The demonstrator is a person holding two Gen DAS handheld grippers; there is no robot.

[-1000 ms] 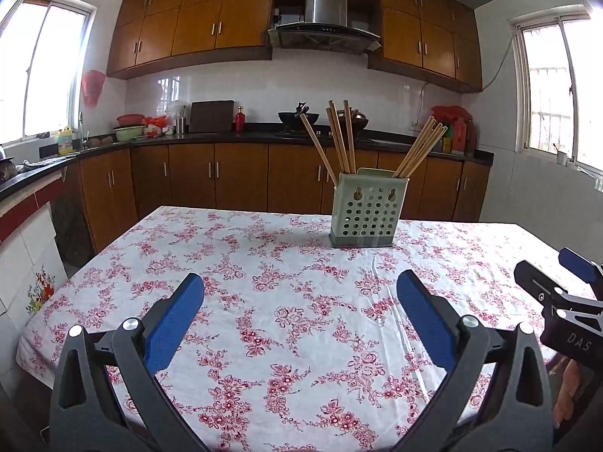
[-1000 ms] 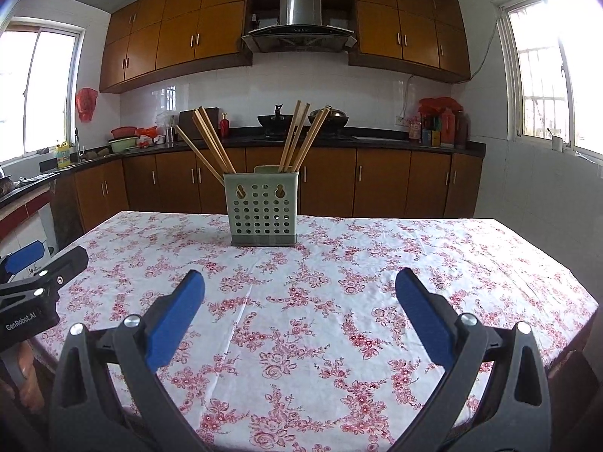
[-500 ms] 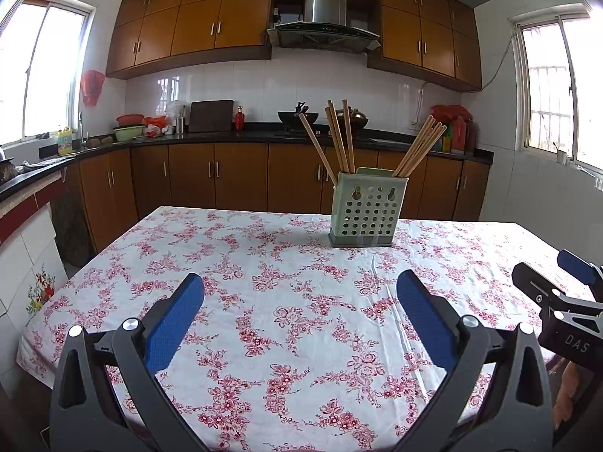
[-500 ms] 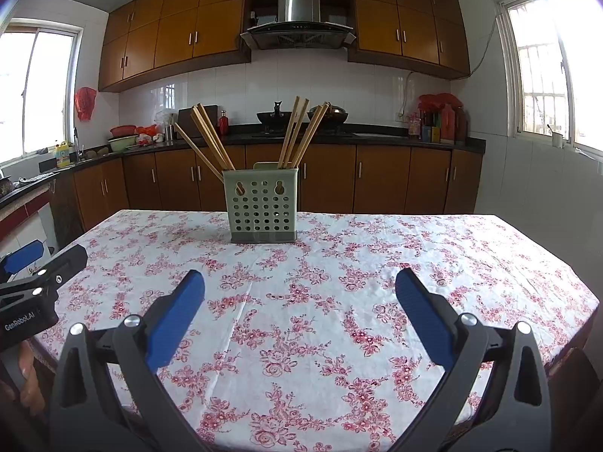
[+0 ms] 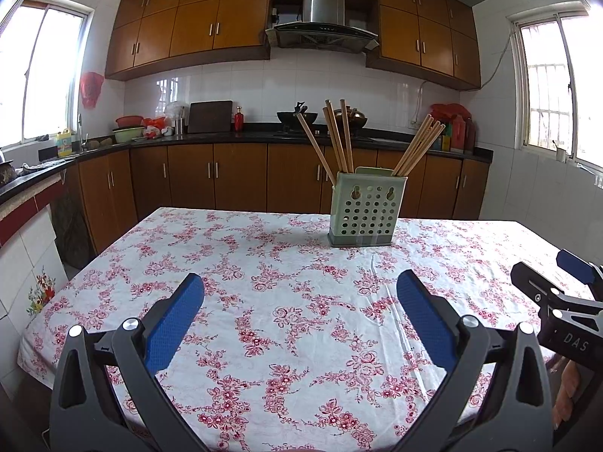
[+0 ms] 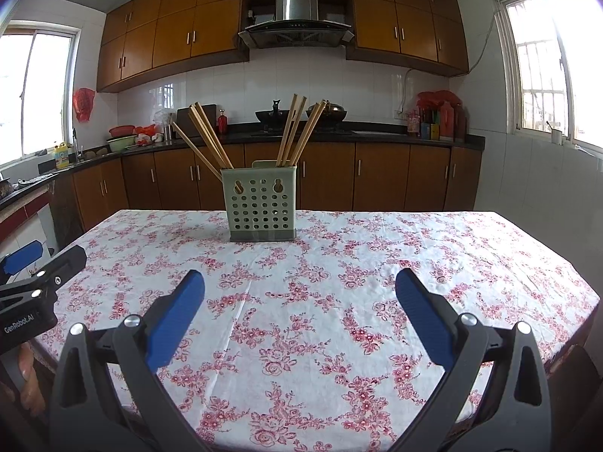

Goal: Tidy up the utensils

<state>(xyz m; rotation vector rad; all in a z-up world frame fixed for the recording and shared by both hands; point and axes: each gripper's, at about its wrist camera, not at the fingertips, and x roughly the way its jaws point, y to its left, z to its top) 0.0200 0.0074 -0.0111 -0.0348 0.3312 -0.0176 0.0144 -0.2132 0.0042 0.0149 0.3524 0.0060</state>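
1. Centrally, a green perforated utensil holder [image 5: 367,207] is stood on the floral tablecloth [image 5: 286,324], wooden chopsticks [image 5: 337,135] fanned out of its top in two bunches.
2. Nothing is placed between it and either gripper.
3. Left gripper [image 5: 300,312] and right gripper [image 6: 300,310] are held low over the near edge, jaws spread wide, nothing gripped.
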